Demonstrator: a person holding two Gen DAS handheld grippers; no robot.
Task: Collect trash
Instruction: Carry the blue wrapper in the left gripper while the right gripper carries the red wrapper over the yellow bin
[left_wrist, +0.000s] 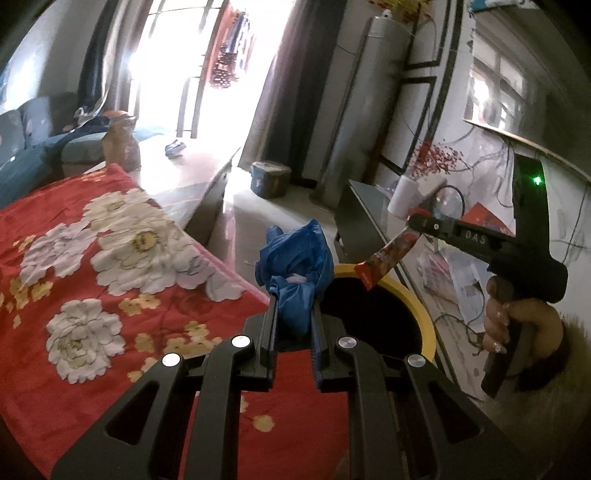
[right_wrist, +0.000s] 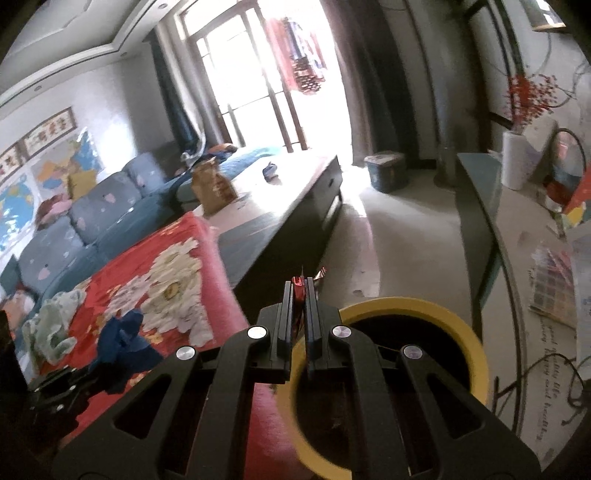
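Note:
My left gripper is shut on a crumpled blue plastic bag, held over the edge of a red floral blanket. Just right of it stands a dark bin with a yellow rim. My right gripper, held by a person's hand, is shut on a red snack wrapper that dangles over the bin's far rim. In the right wrist view the right gripper pinches the wrapper beside the yellow rim. The left gripper with the blue bag shows at lower left.
A long dark low table carries the blanket and a brown paper bag. A blue sofa lies behind. On the floor stands a blue tub. A glass-topped cabinet with a paper roll runs along the right.

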